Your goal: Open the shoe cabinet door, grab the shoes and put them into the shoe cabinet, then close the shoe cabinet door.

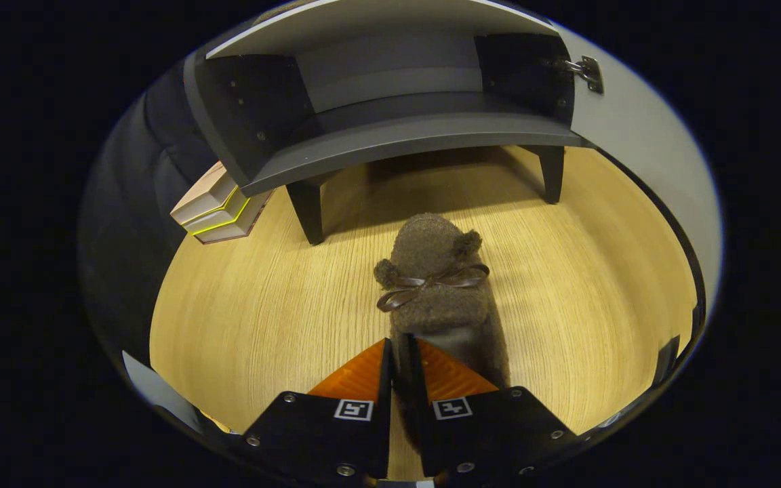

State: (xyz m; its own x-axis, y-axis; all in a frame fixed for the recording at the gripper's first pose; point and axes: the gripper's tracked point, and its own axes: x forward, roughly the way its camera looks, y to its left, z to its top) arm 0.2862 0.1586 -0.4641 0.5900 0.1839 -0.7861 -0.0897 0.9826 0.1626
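Note:
A fuzzy brown slipper with small ears and a brown ribbon bow points away from me, held above the wooden floor. My gripper is shut on its heel rim, with the fingers pressed close together on the fabric. Beyond the shoe stands the dark grey shoe cabinet on short black legs. Its door is swung open to the right, with a metal hinge showing. The shelf inside looks bare.
A stack of books leans by the cabinet's left leg. A dark padded wall runs along the left. The open door bounds the floor on the right.

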